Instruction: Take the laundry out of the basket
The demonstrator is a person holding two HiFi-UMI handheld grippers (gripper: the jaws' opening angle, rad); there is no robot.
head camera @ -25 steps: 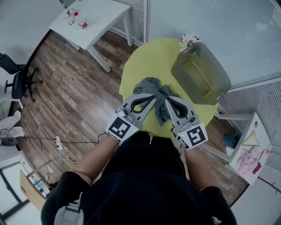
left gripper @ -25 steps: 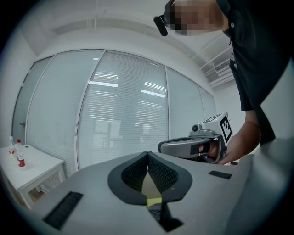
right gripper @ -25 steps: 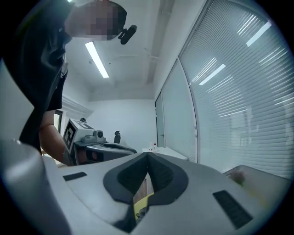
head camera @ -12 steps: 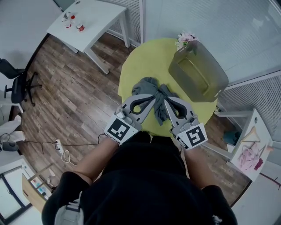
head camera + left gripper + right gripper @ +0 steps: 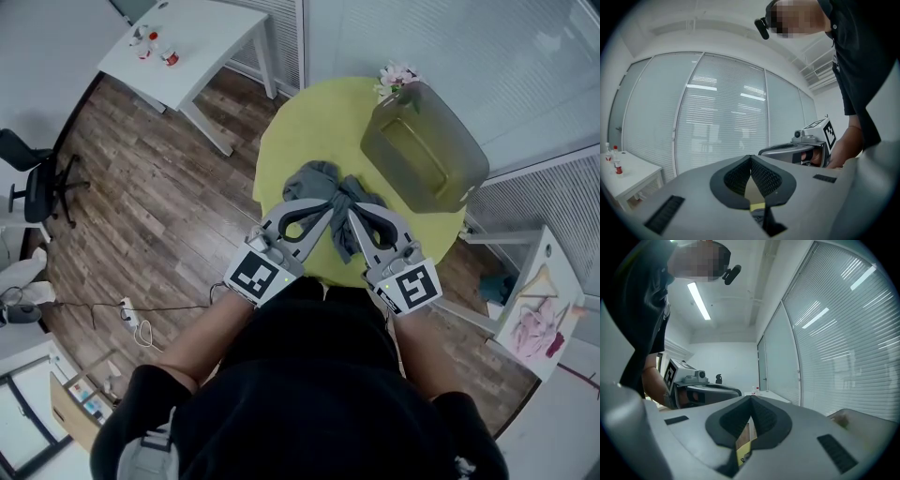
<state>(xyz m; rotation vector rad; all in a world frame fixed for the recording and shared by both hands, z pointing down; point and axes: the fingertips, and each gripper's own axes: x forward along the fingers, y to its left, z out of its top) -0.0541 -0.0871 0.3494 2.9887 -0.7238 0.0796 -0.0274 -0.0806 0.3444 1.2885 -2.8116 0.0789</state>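
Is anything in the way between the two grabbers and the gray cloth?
Nothing visible is. The gray cloth lies on the yellow table right by the left gripper and right gripper; the basket stands apart.

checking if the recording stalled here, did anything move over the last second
Nothing visibly changed, apart from a slight shift of the whole head view. The left gripper and right gripper stay shut, tips at the grey cloth on the yellow table, where the basket also stands.

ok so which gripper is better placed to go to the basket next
Probably the right gripper: the basket sits on its side of the table, while the left gripper would cross over.
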